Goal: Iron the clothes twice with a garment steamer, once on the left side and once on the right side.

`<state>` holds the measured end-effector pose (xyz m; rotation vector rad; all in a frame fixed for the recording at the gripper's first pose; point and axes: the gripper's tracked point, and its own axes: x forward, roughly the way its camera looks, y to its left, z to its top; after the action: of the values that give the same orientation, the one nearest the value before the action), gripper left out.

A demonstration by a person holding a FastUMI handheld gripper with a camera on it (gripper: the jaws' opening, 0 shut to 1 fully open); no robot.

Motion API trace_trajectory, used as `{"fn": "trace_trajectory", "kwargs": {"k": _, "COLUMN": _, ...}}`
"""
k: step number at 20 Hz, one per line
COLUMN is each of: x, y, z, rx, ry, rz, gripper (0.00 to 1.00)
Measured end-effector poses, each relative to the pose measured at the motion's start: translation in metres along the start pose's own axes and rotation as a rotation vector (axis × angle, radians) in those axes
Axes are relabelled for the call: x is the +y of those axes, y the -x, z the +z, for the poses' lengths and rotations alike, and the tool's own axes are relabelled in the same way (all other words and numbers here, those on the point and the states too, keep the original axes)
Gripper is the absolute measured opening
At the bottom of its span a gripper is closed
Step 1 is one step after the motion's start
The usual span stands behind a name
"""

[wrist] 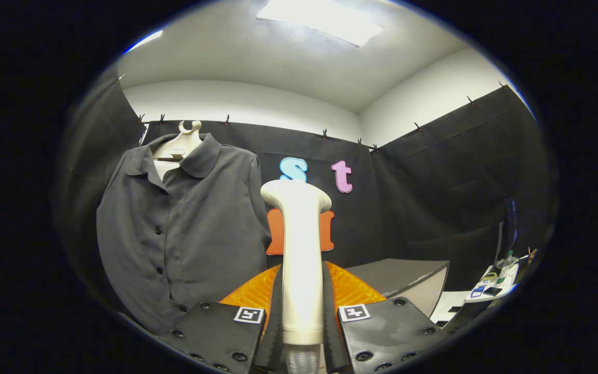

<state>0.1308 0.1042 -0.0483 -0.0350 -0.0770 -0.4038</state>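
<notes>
The tool (301,306) is clamping the garment steamer's (299,249) cream handle between both fingers, its long axis standing upright. The grey shirt (185,228) is hanging on a hanger (182,143) left of the steamer head, just beyond it.

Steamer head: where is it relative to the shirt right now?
In the gripper view the steamer stands upright, clamped between the fingers, its head beside the right edge of the grey shirt on its hanger.
</notes>
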Motion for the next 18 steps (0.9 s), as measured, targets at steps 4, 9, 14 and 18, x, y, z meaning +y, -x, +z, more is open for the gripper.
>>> {"fn": "trace_trajectory", "kwargs": {"k": 4, "x": 0.038, "y": 0.034, "z": 0.003, "rx": -0.059, "ry": -0.050, "rz": 0.022, "gripper": 0.39}}
{"fn": "trace_trajectory", "kwargs": {"k": 9, "x": 0.119, "y": 0.073, "z": 0.014, "rx": -0.113, "ry": -0.044, "rz": 0.136, "gripper": 0.39}}
{"fn": "trace_trajectory", "kwargs": {"k": 14, "x": 0.191, "y": 0.087, "z": -0.002, "rx": -0.094, "ry": -0.060, "rz": 0.230, "gripper": 0.39}}
{"fn": "trace_trajectory", "kwargs": {"k": 18, "x": 0.251, "y": 0.082, "z": -0.024, "rx": -0.074, "ry": -0.045, "rz": 0.272, "gripper": 0.39}}
